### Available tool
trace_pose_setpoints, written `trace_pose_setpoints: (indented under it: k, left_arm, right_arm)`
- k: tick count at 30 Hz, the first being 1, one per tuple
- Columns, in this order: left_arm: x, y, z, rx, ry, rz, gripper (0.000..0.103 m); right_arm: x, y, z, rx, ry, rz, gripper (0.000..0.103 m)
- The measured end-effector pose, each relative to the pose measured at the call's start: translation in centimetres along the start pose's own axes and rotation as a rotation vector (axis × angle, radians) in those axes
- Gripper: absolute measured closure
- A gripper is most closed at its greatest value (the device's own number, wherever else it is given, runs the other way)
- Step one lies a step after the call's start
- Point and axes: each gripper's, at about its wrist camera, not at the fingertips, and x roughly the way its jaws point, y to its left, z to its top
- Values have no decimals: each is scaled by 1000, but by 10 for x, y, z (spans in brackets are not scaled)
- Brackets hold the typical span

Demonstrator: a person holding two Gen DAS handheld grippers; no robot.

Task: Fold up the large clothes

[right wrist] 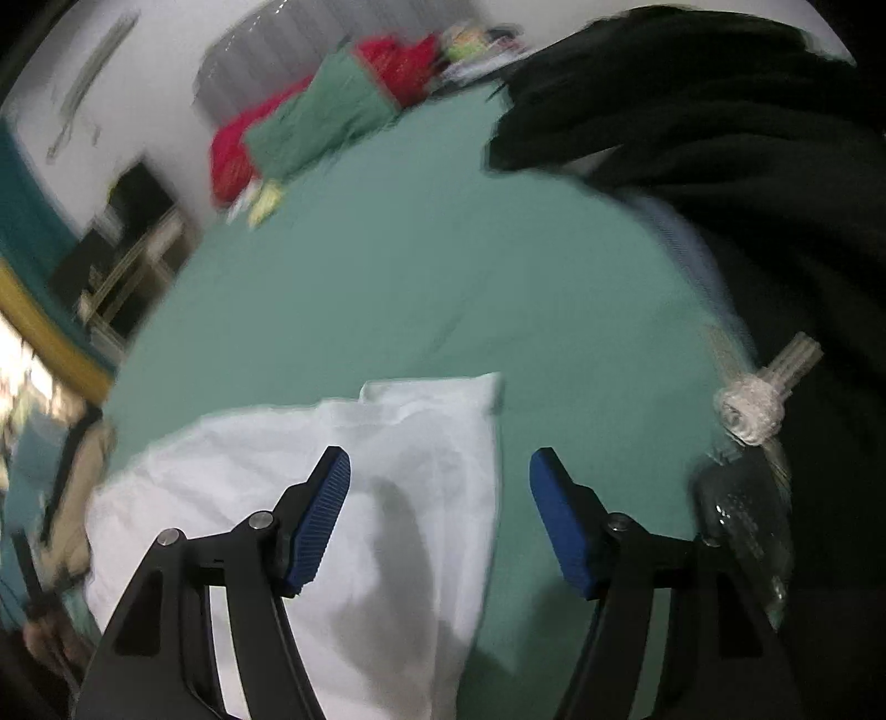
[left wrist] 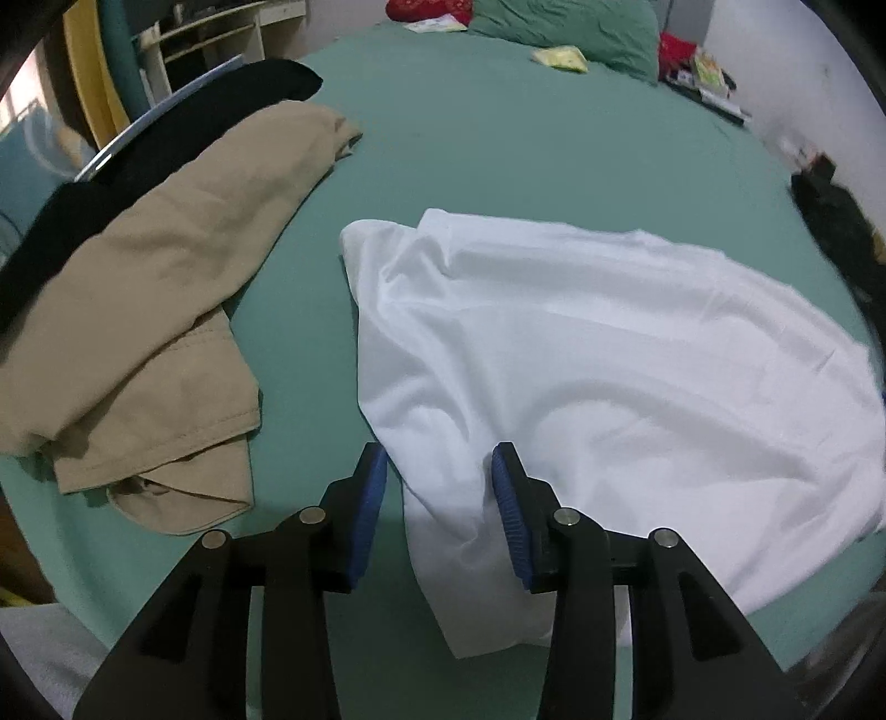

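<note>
— White cotton, that is what we have nearest us: the white shirt (left wrist: 581,360) lies on the green bed sheet (left wrist: 498,138), partly folded, a sleeve end reaching down between the fingers of the left gripper (left wrist: 440,515).

— Are we holding it?

— No. The left fingers stand part open with cloth between them but not pinched; the right gripper (right wrist: 440,520) stands wider, over the shirt's edge and bare sheet, holding nothing.

— So which step?

— We judge we are between folds: one fold is laid, and both grippers are free to take a new hold.

— And next?

— We would need to close on an edge at each side of the shirt and carry it over evenly.

— Beyond the shirt?

— To its left, the tan garment (left wrist: 166,288) with a black garment (left wrist: 166,138) behind it; far past the shirt, a green pillow (left wrist: 565,27).
</note>
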Motion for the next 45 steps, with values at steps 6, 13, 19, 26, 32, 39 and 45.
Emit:
trace_pose_setpoints:
  k: [6,13,19,26,32,39,45]
  left_arm:
    - [0,-9,-3,54,-11,52,63]
    - [-9,-11,-9,57,-25,82,82]
    - [-29,-4,-17,-20,-46,48,82]
    - [-67,-8,-26,-59,-147,-33,82]
    - [-80,-27,-45,-46,-148,-221,68]
    - [-50,-28,-76,-28,26,-168,68]
    - [-62,-25,-92,-17,-3,-165,68]
  right_arm:
    - [19,18,-2,-122,38,-127,101]
    - [8,3,0,-95,7,-212,101]
    - [-14,11,-8,-98,-24,-241,73]
    - [-60,30,-42,-20,-95,-164,45]
    - [-66,95,-88,-172,-68,-72,37]
    - [-45,114,-126,-269,62,-234,31]
    - [-74,111,-138,-165,20,-242,15]
